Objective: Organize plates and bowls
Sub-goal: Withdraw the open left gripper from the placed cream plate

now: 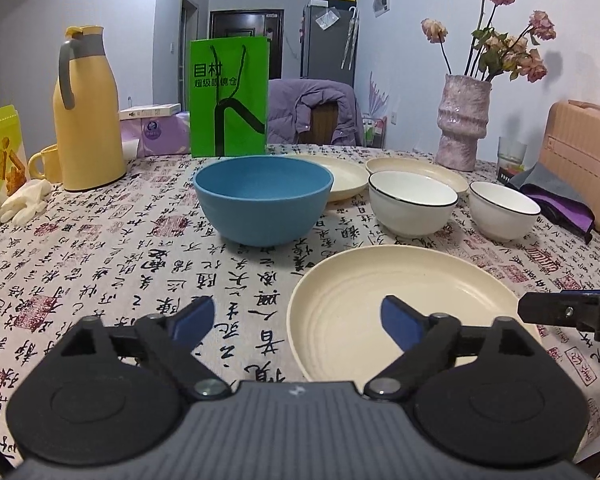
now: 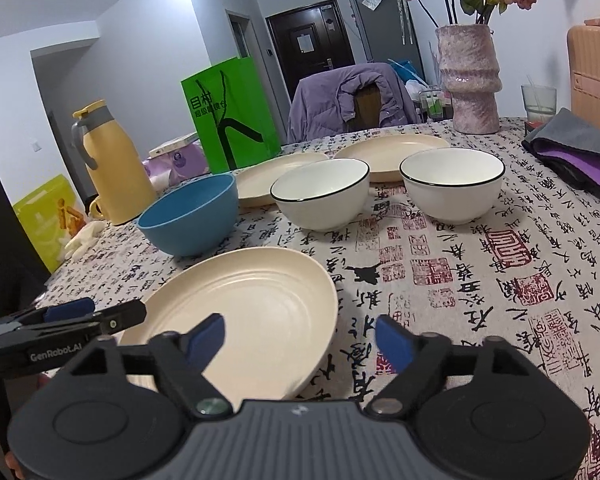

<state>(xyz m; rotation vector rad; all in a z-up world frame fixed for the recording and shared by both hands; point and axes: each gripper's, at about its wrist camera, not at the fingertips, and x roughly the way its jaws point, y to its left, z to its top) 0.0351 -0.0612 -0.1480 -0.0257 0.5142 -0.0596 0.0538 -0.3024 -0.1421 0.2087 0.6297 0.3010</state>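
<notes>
two grippers spread wide, empty: left gripper, "genrobot.ai" on side; right gripper; green bag reads "目村".

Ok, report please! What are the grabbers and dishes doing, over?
Left gripper and right gripper: jaws open, empty. Near ridged cream plate flat, untouched. Blue plastic bowl behind. Nothing blocking.

Both views are taken low over the near table edge, facing the far wall. The nearest cream plate and the blue bowl are shared, seen from the left in one view and from the right in the other.
</notes>
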